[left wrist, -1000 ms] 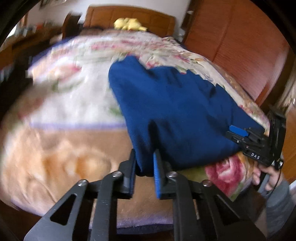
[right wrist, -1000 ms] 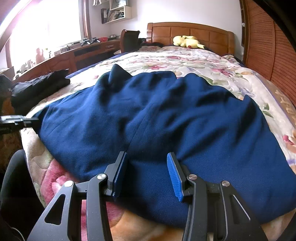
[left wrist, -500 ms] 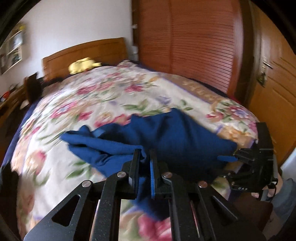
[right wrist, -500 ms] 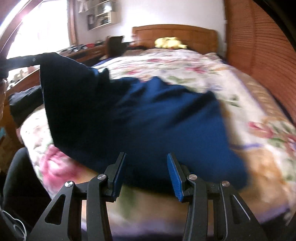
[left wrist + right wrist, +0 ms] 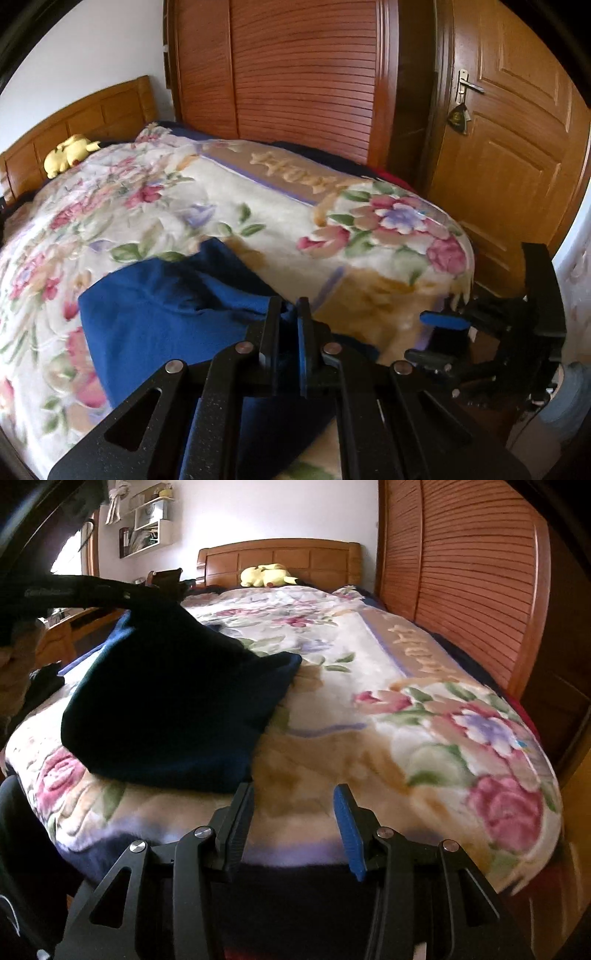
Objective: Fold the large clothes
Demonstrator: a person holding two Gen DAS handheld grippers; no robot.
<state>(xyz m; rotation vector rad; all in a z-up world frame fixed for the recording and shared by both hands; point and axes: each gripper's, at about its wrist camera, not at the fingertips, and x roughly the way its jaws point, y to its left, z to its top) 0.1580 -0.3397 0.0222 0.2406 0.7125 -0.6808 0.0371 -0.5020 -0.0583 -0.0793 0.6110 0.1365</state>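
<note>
A large dark blue garment [image 5: 155, 314] lies bunched on the near left part of the flowered bed blanket [image 5: 229, 206]. My left gripper [image 5: 288, 332] is shut on an edge of it and holds that edge lifted. In the right wrist view the garment [image 5: 166, 709] hangs from the left gripper [image 5: 122, 594] at upper left. My right gripper [image 5: 291, 819] is open and empty at the foot edge of the bed, just right of the garment; it also shows in the left wrist view [image 5: 443, 321].
A wooden headboard [image 5: 280, 559] with a yellow plush toy [image 5: 266, 576] is at the far end. Slatted wardrobe doors [image 5: 303, 74] and a door [image 5: 509, 129] stand to the right. A desk [image 5: 74, 627] and wall shelves [image 5: 147, 531] are on the left.
My left gripper has lifted the garment's edge and carried it over, so the spread garment is now gathered on the left. My right gripper has pulled back off the cloth and stays open.
</note>
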